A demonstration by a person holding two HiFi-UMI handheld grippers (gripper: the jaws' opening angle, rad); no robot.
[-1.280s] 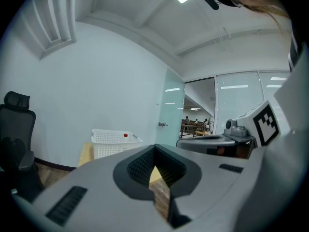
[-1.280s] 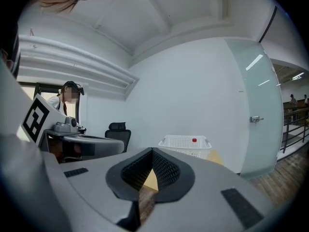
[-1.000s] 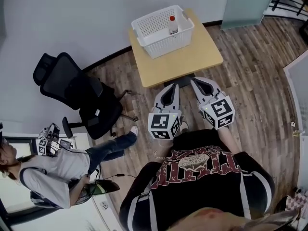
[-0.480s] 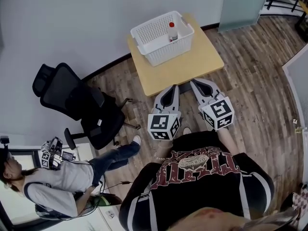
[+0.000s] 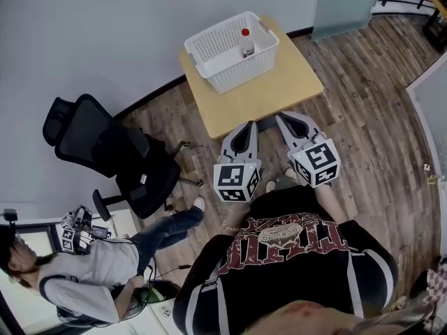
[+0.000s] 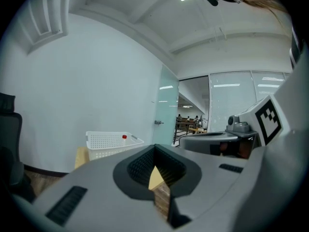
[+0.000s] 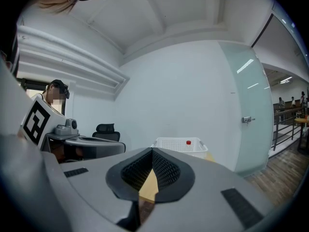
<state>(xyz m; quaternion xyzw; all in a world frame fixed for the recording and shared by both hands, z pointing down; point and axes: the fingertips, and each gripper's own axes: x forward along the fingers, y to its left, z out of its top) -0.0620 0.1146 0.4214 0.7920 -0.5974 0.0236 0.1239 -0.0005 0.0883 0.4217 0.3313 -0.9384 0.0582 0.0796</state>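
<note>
Looking down in the head view, the left gripper [image 5: 246, 130] and right gripper [image 5: 286, 121] are edging over the table's [image 5: 279, 89] near edge. The bottle [image 5: 245, 42] is standing in the basket [image 5: 209, 47] at upper centre.

Left gripper view: the jaws are staying pressed together, empty, while the chair [image 6: 7, 139] is sliding off at the left.

Right gripper view: the jaws are likewise holding closed on nothing, and the basket is drawing nearer.

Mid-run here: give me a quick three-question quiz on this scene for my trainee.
1. True or false: the jaws of the left gripper are together, with nothing between them.
2. The red-capped bottle stands: A on the floor; B in the white basket; C on the chair.
3. What does the basket rest on?
Key: 1 true; 2 B; 3 the wooden table.
</note>
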